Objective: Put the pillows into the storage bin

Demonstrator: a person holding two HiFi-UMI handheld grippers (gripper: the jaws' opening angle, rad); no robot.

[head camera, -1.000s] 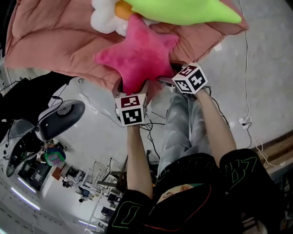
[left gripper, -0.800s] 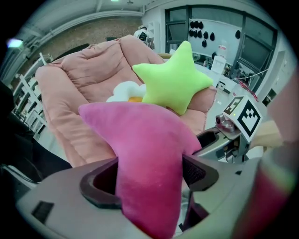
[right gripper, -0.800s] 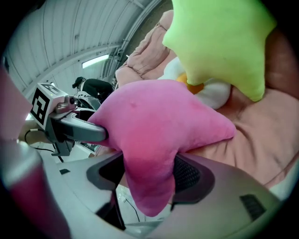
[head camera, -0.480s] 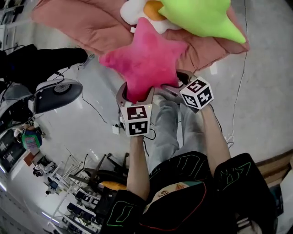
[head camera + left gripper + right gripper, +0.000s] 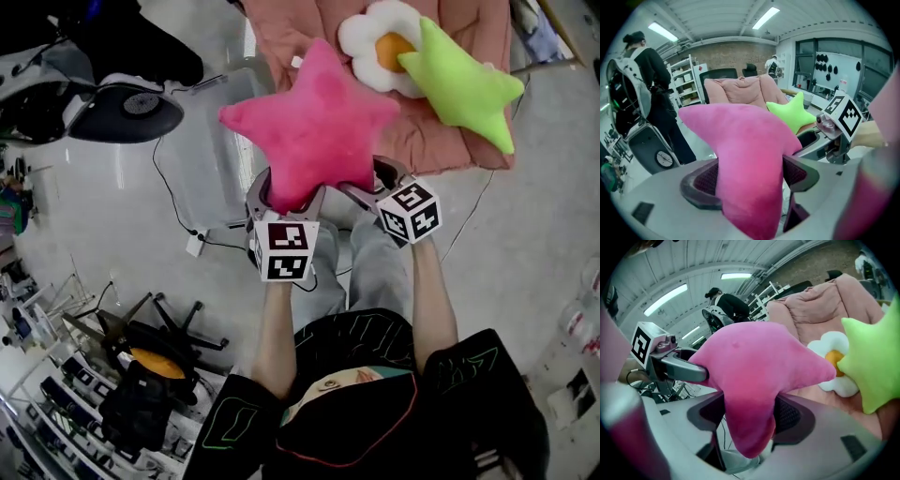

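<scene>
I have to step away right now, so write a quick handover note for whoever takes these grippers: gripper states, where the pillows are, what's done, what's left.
Left gripper: shut on one lower point of the pink star.
Right gripper: shut on another point of it; its jaws have just been closing tighter.
Pillows: pink star held in the air by both grippers. Green star and flower pillow lie on the quilt, the star overlapping the flower.
Done: pink star gripped, clear of the quilt. No pillow seen in the bin, and I can't pick the bin out for sure.
Left: all three pillows.
</scene>
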